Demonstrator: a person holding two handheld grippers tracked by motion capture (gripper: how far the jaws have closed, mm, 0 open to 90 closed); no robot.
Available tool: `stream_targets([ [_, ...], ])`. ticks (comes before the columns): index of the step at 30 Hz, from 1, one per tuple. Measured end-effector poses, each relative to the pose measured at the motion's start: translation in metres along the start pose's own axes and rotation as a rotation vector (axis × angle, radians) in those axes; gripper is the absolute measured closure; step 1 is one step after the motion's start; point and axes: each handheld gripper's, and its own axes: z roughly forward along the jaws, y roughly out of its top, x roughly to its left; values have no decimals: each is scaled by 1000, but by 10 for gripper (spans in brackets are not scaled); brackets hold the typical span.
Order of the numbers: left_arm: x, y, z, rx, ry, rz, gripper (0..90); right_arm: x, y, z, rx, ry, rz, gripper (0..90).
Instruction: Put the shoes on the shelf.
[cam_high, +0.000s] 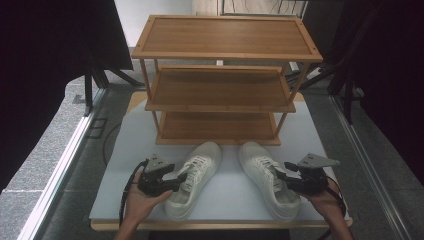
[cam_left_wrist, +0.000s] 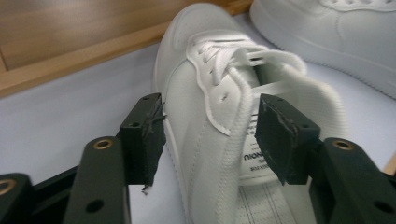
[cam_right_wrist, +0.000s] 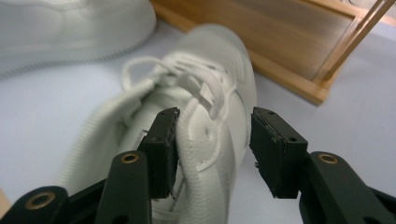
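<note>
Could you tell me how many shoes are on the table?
2: the left shoe lies by the left gripper, the right shoe by the right gripper.

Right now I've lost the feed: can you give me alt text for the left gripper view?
The left gripper has its open black jaws astride the outer side wall of a white sneaker, one jaw outside, one inside the opening; neither pad clearly presses. A second white sneaker lies beyond, and a wooden rack stands behind.

Both grippers (cam_high: 181, 176) (cam_high: 281, 172) black w/ brass-ringed screw holes, worn pads (cam_left_wrist: 282, 137), grey 3-cornered top plates, black cables. Forearms bare, no sleeves.
</note>
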Motion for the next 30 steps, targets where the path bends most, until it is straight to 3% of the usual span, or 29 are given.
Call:
stream_targets([
  [8,-5,0,17,52,70,15,511,4,-7,14,61,-38,-2,529],
  [11,-5,-2,20,44,75,12,544,2,-11,17,33,-50,38,548],
  [15,-6,-4,21,27,80,11,594,3,-12,20,35,-78,66,568],
  [23,-8,-8,24,4,87,0,687,3,-10,26,56,-84,90,625],
  [30,-11,-7,26,13,126,11,775,1,-11,28,57,-86,102,710],
])
